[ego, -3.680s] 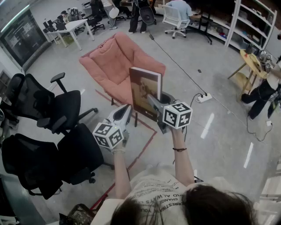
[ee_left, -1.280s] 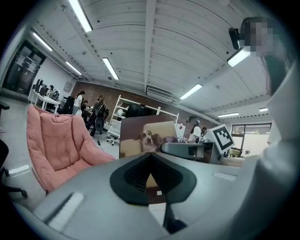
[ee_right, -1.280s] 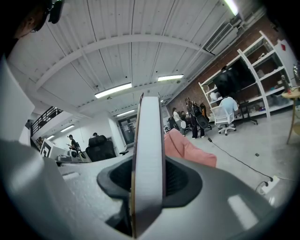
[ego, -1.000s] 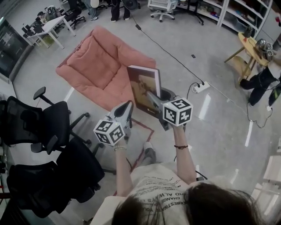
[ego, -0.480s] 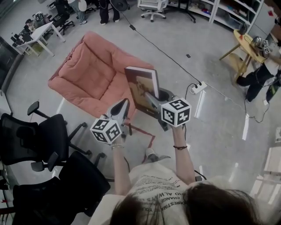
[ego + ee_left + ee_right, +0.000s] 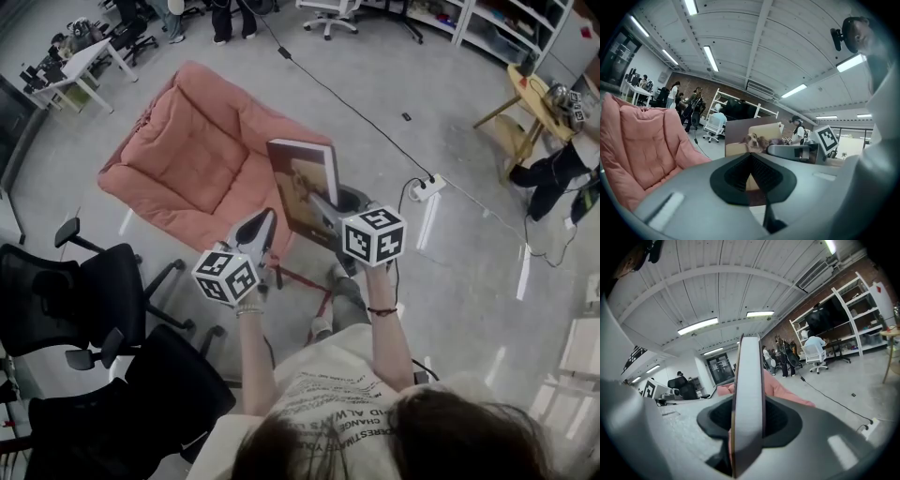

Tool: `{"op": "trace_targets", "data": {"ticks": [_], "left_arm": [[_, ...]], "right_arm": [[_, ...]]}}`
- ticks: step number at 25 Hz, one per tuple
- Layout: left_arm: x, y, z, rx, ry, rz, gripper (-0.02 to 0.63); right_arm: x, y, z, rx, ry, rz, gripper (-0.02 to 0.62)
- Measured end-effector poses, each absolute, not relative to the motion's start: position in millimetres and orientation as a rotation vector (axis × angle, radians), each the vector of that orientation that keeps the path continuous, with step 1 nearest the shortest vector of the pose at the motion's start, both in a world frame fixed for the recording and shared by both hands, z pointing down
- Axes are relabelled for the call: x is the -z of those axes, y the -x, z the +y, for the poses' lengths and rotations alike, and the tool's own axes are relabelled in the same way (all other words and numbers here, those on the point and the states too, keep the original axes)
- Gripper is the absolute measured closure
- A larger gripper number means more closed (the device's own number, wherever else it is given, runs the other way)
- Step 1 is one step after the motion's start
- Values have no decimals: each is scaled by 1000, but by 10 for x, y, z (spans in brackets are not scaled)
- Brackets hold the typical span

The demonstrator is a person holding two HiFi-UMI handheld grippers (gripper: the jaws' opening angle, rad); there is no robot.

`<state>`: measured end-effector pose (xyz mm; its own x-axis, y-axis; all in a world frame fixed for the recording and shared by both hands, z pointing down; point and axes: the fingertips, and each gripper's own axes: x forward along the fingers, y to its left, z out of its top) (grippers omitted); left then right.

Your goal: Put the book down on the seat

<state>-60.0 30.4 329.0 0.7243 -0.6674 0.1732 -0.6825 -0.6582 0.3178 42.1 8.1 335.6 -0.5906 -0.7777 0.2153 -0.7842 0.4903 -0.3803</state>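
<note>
A pink cushioned chair [image 6: 192, 155] stands on the floor ahead and to the left; its seat holds nothing. I hold the brown book [image 6: 305, 187] upright in the air just right of the chair's front corner. My right gripper [image 6: 323, 208] is shut on the book's lower edge. In the right gripper view the book's white page edge [image 6: 749, 380] runs straight up between the jaws. My left gripper [image 6: 264, 223] hovers beside the book, shut and holding nothing. The left gripper view shows the book's dog-picture cover [image 6: 752, 136] and the chair [image 6: 637, 140].
Black office chairs [image 6: 103, 281] crowd the floor at my left. A power strip [image 6: 427, 186] with a long cable lies on the floor to the right. A round wooden stool [image 6: 539, 112] and a person [image 6: 562, 178] are at far right. Red tape lines [image 6: 300, 281] mark the floor.
I have walked closer to the pink chair, which now sits lower and nearer in the head view. My foot has stepped forward below the grippers. The book stays upright in the right gripper.
</note>
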Motion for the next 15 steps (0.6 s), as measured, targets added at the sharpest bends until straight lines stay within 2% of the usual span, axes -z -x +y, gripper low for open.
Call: {"op": "trace_targets", "data": {"ticks": [15], "left_arm": [[-3526,463,-1262,-17,-2410,-1204,603]], "right_arm": [[-3602,-552,-1703,-775,-1198,-2688,448]]}}
